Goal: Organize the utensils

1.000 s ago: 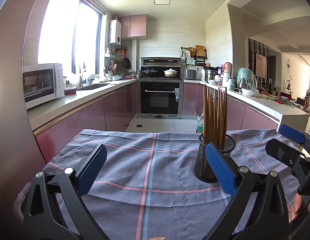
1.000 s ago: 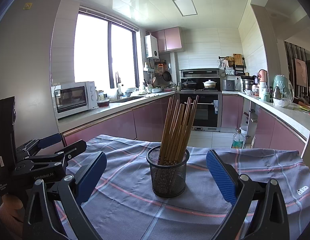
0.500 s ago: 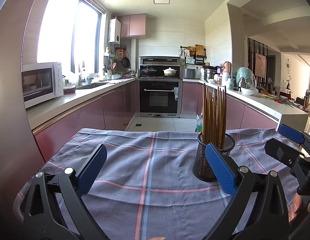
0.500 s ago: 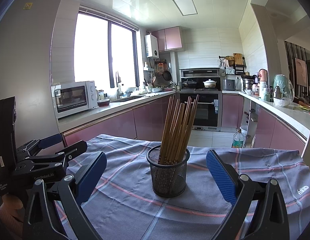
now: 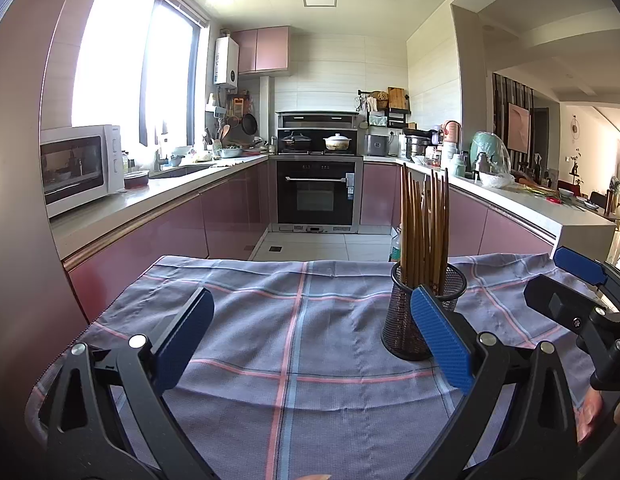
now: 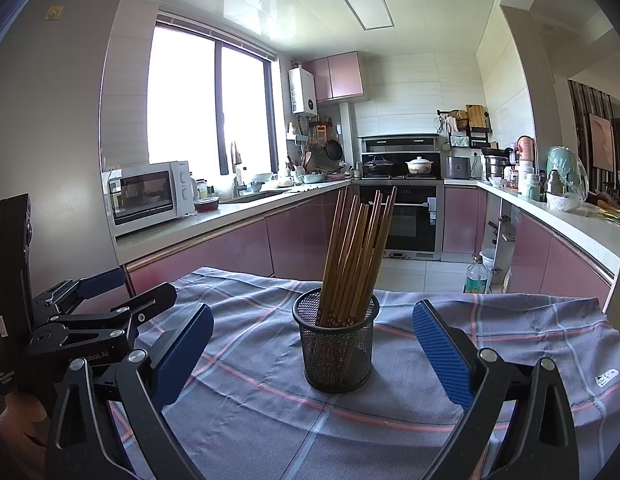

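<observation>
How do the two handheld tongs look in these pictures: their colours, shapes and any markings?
Both are alike. The left tongs and the right tongs have black, angular frames with triangular cut-outs and silver round bolts. Each finger carries a flat, long blue pad with a fine textured surface. Seen from the right wrist view, the left body carries small white lettering, too small to read fully. No cables or sleeves show.

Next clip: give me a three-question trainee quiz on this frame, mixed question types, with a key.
1. True or false: the chopsticks lie flat on the cloth.
2. The mesh holder sits framed between the open fingers of which gripper? A. left gripper B. right gripper
3. Fill in: both grippers are ____ and hold nothing.

Key: 1. false, they stand in the holder. 2. B. 3. open.
</observation>
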### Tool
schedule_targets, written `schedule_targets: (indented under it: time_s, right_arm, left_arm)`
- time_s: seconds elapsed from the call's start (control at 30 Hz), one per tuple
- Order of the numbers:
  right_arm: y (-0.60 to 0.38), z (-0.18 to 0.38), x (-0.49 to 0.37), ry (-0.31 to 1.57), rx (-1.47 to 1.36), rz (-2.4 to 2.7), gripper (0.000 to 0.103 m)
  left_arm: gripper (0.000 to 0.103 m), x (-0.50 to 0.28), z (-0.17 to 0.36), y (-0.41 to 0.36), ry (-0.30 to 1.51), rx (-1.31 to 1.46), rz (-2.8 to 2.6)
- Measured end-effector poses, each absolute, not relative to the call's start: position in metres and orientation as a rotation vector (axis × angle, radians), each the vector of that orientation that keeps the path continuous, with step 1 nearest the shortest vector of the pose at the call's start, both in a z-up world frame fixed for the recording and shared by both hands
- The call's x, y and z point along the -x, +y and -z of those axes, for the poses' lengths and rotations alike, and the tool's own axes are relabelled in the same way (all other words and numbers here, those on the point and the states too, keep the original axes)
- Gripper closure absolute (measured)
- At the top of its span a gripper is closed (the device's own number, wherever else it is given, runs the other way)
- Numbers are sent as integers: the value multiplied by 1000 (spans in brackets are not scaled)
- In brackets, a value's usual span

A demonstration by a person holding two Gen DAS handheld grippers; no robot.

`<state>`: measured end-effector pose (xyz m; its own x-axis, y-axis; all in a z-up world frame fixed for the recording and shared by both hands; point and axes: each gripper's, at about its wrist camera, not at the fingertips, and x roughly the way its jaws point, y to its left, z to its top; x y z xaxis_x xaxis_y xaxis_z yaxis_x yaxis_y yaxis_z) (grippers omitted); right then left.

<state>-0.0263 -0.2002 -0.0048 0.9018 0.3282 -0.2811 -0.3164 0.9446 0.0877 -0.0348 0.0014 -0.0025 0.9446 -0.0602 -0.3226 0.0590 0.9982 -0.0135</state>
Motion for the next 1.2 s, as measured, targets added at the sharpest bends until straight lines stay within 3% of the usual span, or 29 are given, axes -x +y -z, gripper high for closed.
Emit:
schedule_targets:
  time_s: [1.2]
  right_arm:
    - [-202,10,26,306,-56,-331,7]
  left_arm:
    - [6,35,6,0,321,2,54]
